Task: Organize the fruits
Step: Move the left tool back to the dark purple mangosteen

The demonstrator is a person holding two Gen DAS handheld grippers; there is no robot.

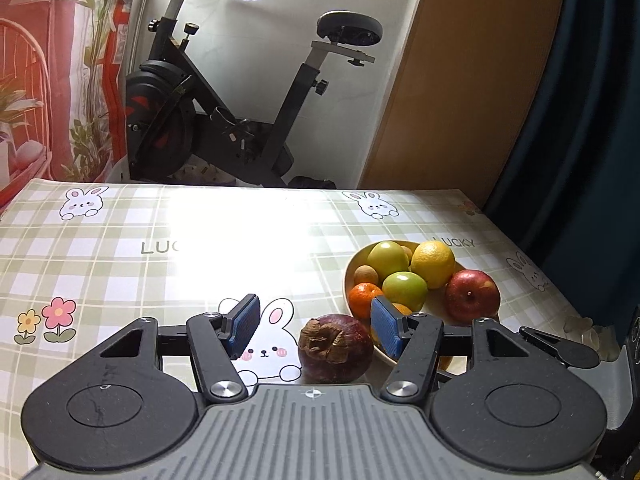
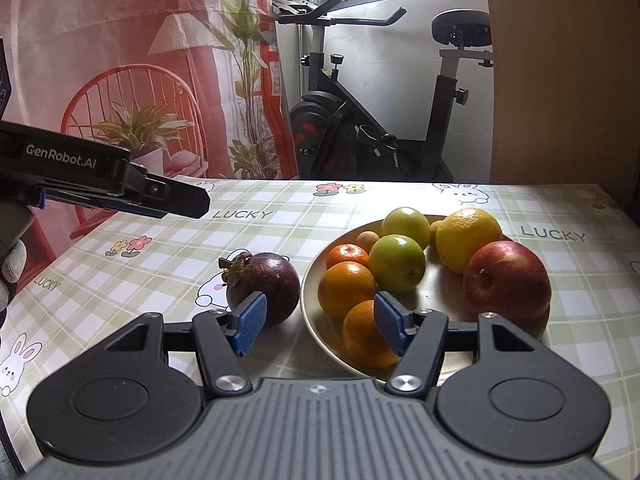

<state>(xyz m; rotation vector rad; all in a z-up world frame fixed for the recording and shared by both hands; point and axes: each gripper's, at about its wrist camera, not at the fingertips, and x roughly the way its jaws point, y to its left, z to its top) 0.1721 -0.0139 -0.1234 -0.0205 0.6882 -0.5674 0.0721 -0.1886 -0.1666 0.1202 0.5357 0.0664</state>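
A dark purple mangosteen (image 1: 335,348) (image 2: 264,284) lies on the checked tablecloth (image 1: 160,272) (image 2: 168,240), just left of a round plate (image 1: 348,276) (image 2: 440,294). The plate holds two green apples (image 2: 397,263), a yellow citrus (image 2: 466,238), a red apple (image 1: 472,296) (image 2: 508,284), several oranges (image 2: 346,288) and a small brown fruit. My left gripper (image 1: 314,326) (image 2: 196,202) is open; it hovers above the table, up and left of the mangosteen, apart from it. My right gripper (image 2: 320,322) is open over the plate's near-left rim, holding nothing.
An exercise bike (image 1: 240,120) (image 2: 380,128) stands behind the table's far edge. A red printed curtain (image 2: 140,60) hangs at the left and a wooden panel (image 1: 460,80) at the right. A gloved hand (image 2: 12,268) shows at the left edge.
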